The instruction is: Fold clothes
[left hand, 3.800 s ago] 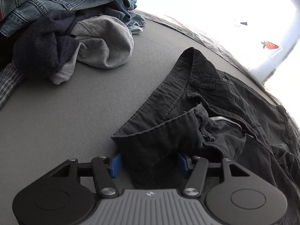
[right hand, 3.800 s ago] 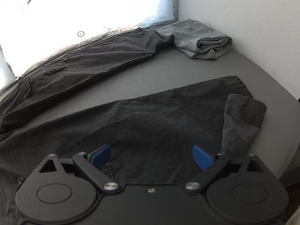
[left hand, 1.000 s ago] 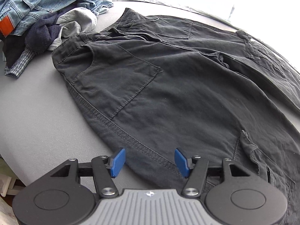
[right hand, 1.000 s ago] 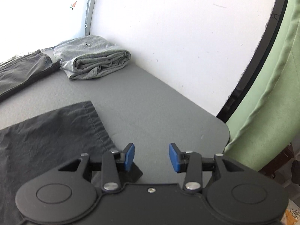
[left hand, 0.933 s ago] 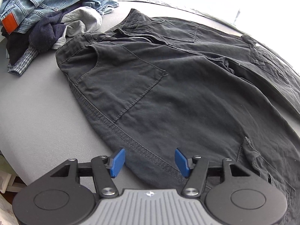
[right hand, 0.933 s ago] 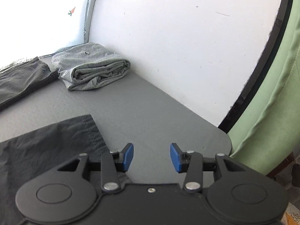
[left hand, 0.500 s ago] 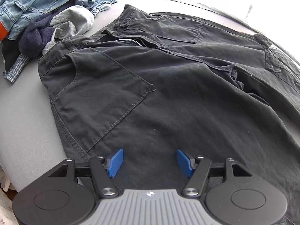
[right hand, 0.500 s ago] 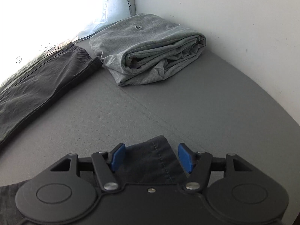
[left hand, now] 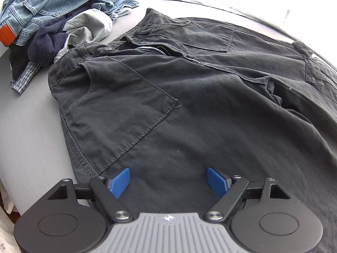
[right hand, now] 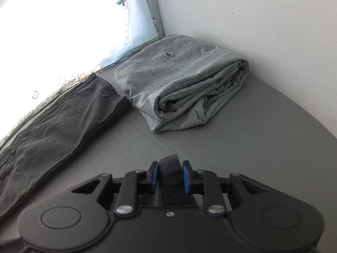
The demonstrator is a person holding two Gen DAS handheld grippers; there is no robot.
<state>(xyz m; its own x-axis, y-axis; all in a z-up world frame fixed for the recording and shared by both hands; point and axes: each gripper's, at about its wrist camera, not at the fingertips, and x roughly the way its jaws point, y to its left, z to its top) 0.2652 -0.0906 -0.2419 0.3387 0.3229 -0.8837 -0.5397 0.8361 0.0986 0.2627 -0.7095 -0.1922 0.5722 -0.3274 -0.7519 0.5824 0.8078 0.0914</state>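
Note:
Black cargo trousers [left hand: 189,97] lie spread on the grey table, waistband and open zip at the upper left. My left gripper [left hand: 168,181] is open, its blue pads low over the near leg by the hip pocket, holding nothing. In the right wrist view my right gripper [right hand: 170,178] is shut on the hem corner of the near trouser leg [right hand: 168,166], which stands up between the pads. The far trouser leg [right hand: 63,122] lies flat along the window edge.
A heap of unfolded clothes, jeans [left hand: 48,2] and dark and grey garments [left hand: 63,40], sits at the table's far left. A folded grey garment [right hand: 181,88] lies in the corner by the white wall [right hand: 263,31]. Bare grey table [right hand: 242,147] lies between it and my right gripper.
My right gripper has closed on the trouser leg's hem and moved closer to the folded grey garment. My left gripper has opened wider and shifted slightly over the trousers.

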